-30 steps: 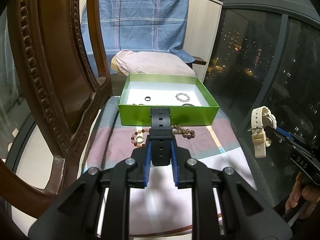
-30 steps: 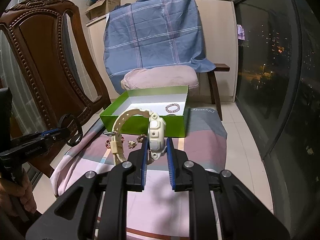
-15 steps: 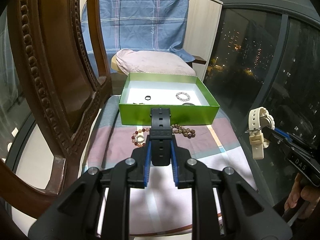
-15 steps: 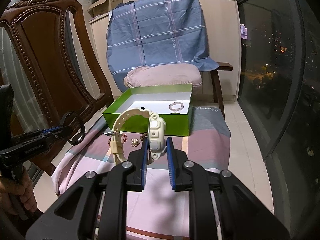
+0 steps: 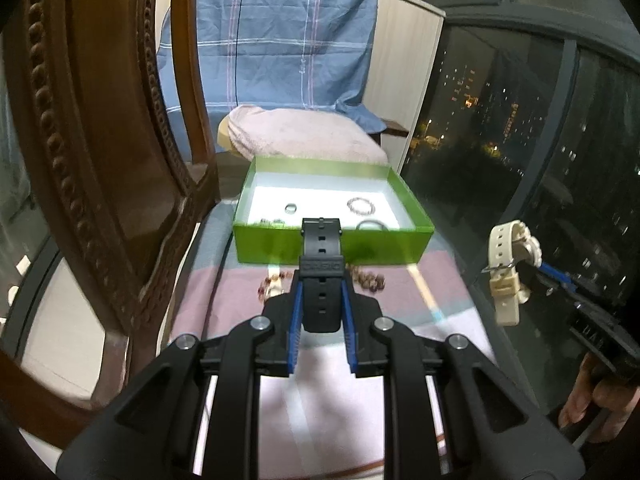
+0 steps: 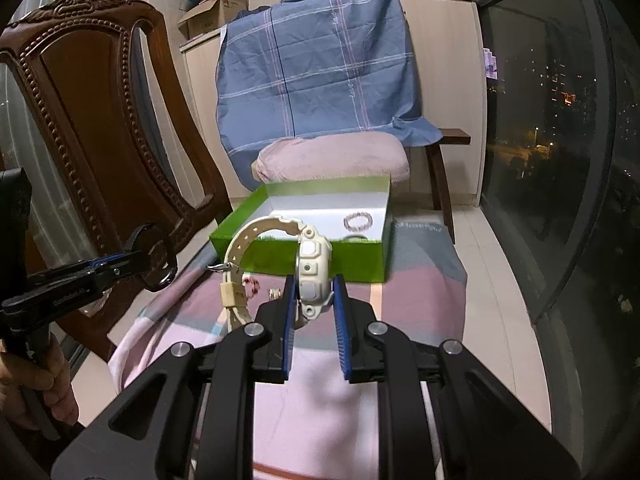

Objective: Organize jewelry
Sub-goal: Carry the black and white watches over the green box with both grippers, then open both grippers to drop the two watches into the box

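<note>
Left gripper (image 5: 321, 296) pinching black watch (image 5: 321, 276), right gripper (image 6: 314, 296) pinching cream watch (image 6: 312, 272); risk: dangling straps snag green box (image 5: 332, 246) rim

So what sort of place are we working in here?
Probably a glazed balcony or sunroom in a high-rise flat: tall windows over night city lights, a carved wooden chair, and a tiled floor.
</note>
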A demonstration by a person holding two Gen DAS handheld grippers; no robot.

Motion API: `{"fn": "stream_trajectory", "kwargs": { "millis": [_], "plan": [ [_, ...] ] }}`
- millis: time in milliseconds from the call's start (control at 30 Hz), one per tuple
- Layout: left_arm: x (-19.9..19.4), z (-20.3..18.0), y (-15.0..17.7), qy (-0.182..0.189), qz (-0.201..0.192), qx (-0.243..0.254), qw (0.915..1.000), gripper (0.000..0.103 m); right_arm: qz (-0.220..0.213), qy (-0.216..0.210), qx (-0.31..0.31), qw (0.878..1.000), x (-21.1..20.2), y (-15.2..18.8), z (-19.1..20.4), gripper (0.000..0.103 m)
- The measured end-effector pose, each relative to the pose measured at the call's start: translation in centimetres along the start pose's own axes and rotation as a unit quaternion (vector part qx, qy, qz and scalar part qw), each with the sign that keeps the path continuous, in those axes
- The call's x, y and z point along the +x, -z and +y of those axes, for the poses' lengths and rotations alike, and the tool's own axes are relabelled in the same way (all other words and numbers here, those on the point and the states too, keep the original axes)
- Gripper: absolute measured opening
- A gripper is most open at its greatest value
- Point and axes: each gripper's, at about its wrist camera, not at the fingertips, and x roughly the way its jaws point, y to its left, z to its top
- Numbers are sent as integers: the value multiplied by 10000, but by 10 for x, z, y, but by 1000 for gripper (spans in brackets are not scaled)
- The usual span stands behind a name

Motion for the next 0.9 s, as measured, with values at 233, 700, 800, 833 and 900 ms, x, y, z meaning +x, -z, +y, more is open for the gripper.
{"fn": "stream_trajectory", "kwargs": {
  "millis": [233, 700, 800, 833, 900],
  "plan": [
    [18, 6, -56, 14, -412, -48, 9991, 18, -446, -135, 2, 9989, 37, -49, 5, 18],
    [185, 41, -109, -206, 433, -248, 9985, 18, 235, 54, 425, 9988, 196, -79, -11, 18],
    [215, 52, -110, -200, 623, -461, 9968, 18, 486, 46, 503, 9975, 221, -77, -10, 18],
    [220, 53, -109, -220, 659, -455, 9965, 18, 558, 18, 507, 9972, 227, -76, -9, 18],
    [233, 55, -108, -271, 801, -341, 9958, 41, 788, -1, 480, 9957, 241, -74, -7, 26]
  ]
}}
